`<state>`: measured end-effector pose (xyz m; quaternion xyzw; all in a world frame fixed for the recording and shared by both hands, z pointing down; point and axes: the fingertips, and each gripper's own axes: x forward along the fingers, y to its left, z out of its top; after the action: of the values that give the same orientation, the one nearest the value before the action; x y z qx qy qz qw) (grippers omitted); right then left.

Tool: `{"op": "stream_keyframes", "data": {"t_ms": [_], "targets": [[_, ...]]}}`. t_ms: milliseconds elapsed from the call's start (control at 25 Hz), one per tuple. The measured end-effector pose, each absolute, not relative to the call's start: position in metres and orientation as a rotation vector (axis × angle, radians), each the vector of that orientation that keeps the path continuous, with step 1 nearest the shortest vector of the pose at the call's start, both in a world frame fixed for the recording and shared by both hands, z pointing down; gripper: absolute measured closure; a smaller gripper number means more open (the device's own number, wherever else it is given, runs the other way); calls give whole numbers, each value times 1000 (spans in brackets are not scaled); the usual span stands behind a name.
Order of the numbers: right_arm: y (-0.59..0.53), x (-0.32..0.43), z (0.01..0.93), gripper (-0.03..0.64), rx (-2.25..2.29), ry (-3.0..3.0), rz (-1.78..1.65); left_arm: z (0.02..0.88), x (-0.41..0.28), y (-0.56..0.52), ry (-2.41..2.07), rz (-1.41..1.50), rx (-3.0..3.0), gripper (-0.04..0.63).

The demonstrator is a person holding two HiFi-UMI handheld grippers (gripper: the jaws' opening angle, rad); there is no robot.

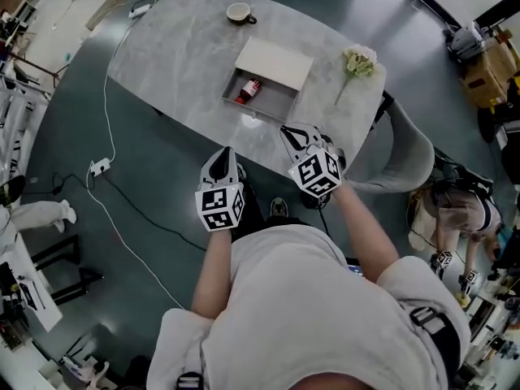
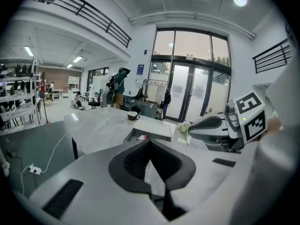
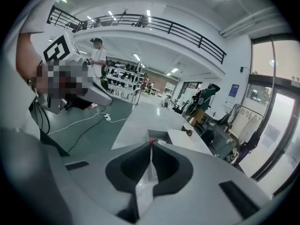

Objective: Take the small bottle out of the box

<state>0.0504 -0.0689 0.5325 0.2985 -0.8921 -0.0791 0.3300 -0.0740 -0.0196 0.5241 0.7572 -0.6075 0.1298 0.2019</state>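
The small red-and-white bottle (image 1: 249, 91) lies inside an open grey box (image 1: 280, 104) on the marble table (image 1: 171, 55), with the box's pale lid (image 1: 275, 62) pushed back over its far half. My left gripper (image 1: 227, 151) hovers at the table's near edge, short of the box, its jaws shut and empty. To its right, my right gripper (image 1: 288, 130) hangs just before the box's near right corner, also shut on nothing. In the left gripper view the box (image 2: 149, 131) sits ahead of the closed tips (image 2: 149, 140). The right gripper view shows its tips (image 3: 152, 142) meeting.
A cup (image 1: 240, 12) stands at the table's far side. A bunch of pale flowers (image 1: 358, 62) lies right of the box. A grey chair (image 1: 406, 149) sits at the table's right end. Cables and a power strip (image 1: 99, 167) lie on the floor to the left.
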Motion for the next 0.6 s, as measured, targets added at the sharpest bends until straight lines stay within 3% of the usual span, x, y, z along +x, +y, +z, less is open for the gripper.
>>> {"op": "stream_keyframes", "data": {"t_ms": [600], "targets": [[-149,21,607,588,581,-2159,-242,599,-89,-83,-1502,498,2065,572]]}}
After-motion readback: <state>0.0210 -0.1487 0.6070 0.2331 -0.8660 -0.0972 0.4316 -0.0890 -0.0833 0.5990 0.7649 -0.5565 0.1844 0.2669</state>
